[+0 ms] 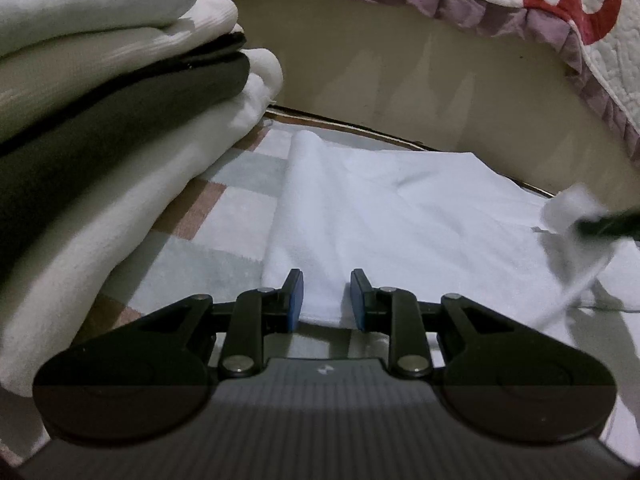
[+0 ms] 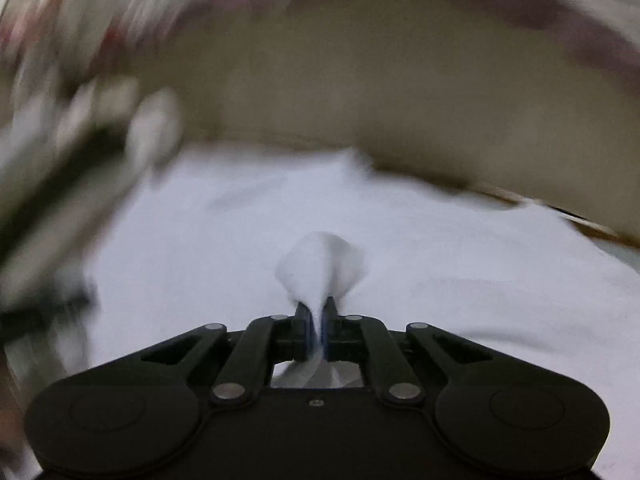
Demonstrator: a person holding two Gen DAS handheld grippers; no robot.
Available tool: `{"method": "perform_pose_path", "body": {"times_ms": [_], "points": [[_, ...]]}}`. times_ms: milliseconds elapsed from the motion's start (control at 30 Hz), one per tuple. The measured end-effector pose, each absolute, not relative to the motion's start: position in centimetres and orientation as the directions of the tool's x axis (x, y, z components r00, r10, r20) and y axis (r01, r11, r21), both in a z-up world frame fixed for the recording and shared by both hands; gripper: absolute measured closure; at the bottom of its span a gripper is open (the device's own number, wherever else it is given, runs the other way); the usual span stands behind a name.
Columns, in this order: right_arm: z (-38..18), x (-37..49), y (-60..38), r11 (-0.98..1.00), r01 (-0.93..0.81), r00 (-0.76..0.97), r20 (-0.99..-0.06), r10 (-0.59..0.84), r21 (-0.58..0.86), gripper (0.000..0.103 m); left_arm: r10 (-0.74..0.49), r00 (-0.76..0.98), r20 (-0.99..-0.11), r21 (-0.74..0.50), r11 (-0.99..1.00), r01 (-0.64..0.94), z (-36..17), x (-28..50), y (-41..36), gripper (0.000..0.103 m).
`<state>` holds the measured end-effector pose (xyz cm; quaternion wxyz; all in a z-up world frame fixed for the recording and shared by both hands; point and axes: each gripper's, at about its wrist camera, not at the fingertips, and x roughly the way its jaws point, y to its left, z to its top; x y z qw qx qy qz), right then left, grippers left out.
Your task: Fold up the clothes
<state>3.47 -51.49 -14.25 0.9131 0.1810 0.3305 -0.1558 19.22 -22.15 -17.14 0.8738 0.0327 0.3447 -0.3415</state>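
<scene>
A white cloth point(image 1: 380, 216) lies spread flat on a checked sheet point(image 1: 224, 248). My left gripper point(image 1: 326, 296) hovers at the cloth's near left edge. Its blue pads point(image 1: 295, 300) stand a little apart with the hem lying below the gap, and nothing is pinched. At the right edge of this view, my right gripper point(image 1: 600, 226) lifts a bunched corner of the same cloth. The blurred right wrist view shows that gripper point(image 2: 318, 316) shut on a puff of the white cloth point(image 2: 320, 260), above the rest of the cloth point(image 2: 440, 280).
A stack of folded white, cream and black garments point(image 1: 100, 120) rises close on the left, blurred in the right wrist view point(image 2: 60, 200). Behind the cloth stands a beige bed side point(image 1: 400, 80), with a frilled quilt point(image 1: 580, 20) hanging over it.
</scene>
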Motion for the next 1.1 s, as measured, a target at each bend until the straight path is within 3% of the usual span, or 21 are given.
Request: {"method": "perform_pose_path", "body": {"times_ms": [67,133,267,400,467,667,867,1000,1100], "points": [[-11.9,-0.8,-52.0,0.84,0.462,0.775,-0.59,-0.227,0.284,0.098,-0.568,0.541,-0.62,-0.178,0.774,0.608,-16.8,19.4,-21.8,0.075],[-11.0,-4.4,-51.8,0.827,0.514,0.759,-0.571,-0.313,0.228,0.098,-0.586,0.527,-0.616,-0.222,0.771,0.597,-16.5,19.7,-21.4,0.073],[-13.4,-8.8,-53.0,0.779,0.608,0.661,-0.643,-0.388,0.154,0.091,-0.654,0.449,-0.609,-0.304,0.715,0.63,-16.8,19.6,-21.7,0.071],[-17.5,-11.9,-54.5,0.627,0.702,0.611,-0.738,-0.286,0.338,0.084,-0.623,0.448,-0.641,-0.166,0.682,0.712,-17.7,17.7,-23.9,0.069],[-18.3,-12.8,-54.7,0.59,0.713,0.615,-0.742,-0.266,0.379,0.07,-0.617,0.438,-0.653,-0.134,0.664,0.736,-18.1,17.0,-24.6,0.069],[-16.8,-14.4,-56.5,0.565,0.681,0.671,-0.706,-0.226,0.466,0.06,-0.614,0.432,-0.661,-0.137,0.664,0.735,-18.3,17.0,-24.9,0.067],[-14.7,-15.4,-59.4,0.606,0.691,0.659,-0.687,-0.306,0.394,0.059,-0.617,0.421,-0.665,-0.181,0.68,0.71,-18.2,17.4,-24.9,0.067],[-15.0,-13.2,-60.8,0.682,0.666,0.639,-0.703,-0.313,0.301,0.059,-0.663,0.352,-0.661,-0.36,0.692,0.626,-18.2,18.9,-23.8,0.067],[-15.7,-11.2,-61.4,0.69,0.69,0.593,-0.718,-0.364,0.219,0.058,-0.61,0.387,-0.691,-0.254,0.707,0.661,-17.8,18.2,-24.4,0.067]]}}
